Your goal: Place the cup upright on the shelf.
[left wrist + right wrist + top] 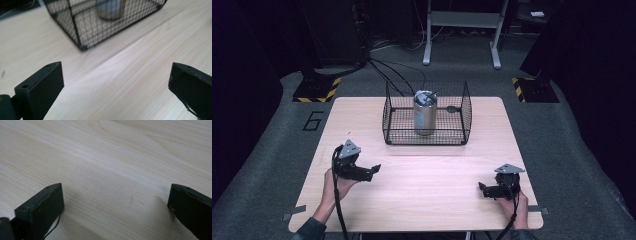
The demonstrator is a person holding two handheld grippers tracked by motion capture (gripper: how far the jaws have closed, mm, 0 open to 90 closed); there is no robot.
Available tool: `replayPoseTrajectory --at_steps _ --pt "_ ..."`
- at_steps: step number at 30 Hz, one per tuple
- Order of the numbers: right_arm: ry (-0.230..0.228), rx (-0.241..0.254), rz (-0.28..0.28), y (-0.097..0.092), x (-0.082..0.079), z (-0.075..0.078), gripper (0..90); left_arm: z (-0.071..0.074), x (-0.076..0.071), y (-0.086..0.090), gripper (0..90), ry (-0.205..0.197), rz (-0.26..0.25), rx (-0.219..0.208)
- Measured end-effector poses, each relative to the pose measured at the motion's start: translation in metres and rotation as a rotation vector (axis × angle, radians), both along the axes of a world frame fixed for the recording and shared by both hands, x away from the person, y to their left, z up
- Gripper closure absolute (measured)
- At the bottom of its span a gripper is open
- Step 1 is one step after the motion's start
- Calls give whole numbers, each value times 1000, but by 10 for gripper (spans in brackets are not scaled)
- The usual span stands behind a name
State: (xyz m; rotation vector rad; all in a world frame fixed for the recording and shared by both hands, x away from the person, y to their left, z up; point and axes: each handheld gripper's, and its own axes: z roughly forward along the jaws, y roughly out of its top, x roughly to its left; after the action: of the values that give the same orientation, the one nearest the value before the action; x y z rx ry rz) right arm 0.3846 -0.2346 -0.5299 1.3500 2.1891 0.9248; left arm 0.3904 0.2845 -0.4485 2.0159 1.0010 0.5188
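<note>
A black wire basket (427, 137) stands at the far middle of the wooden table (422, 190). Inside it a metal cylinder (425, 114) stands upright. My left gripper (371, 171) is held above the table's near left, pointing right toward the middle, open with nothing between its jaws. In the left gripper view the basket (80, 30) and the cylinder (110, 10) lie ahead, apart from the jaws. My right gripper (482, 189) rests low at the near right, open and empty, over bare wood (112, 182).
Black cables (387, 70) run across the grey floor behind the table. A white frame on legs (462, 30) stands at the back. Two stand bases with yellow-black tape (317, 90) flank the table's far corners.
</note>
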Motion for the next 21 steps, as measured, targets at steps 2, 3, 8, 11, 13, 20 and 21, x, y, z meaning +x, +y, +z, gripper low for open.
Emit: replayPoseTrajectory --at_steps 2,3,8,11,13,20,21 --pt "0 0 0 0 0 0 2 -16 -5 10 1 32 36 -16" --pt "-1 0 -1 0 0 0 2 -22 -6 13 1 44 51 -16" --pt "0 0 -1 0 0 0 2 -52 -12 29 1 113 105 7" --pt "0 0 -1 0 0 0 2 -64 -14 33 1 124 134 21" --pt "0 0 -1 0 0 0 2 -67 -14 34 0 129 141 26" --pt "0 0 -1 0 0 0 2 -81 -12 32 0 136 158 45" --pt "0 0 -2 0 0 0 2 -82 -13 32 0 131 160 51"
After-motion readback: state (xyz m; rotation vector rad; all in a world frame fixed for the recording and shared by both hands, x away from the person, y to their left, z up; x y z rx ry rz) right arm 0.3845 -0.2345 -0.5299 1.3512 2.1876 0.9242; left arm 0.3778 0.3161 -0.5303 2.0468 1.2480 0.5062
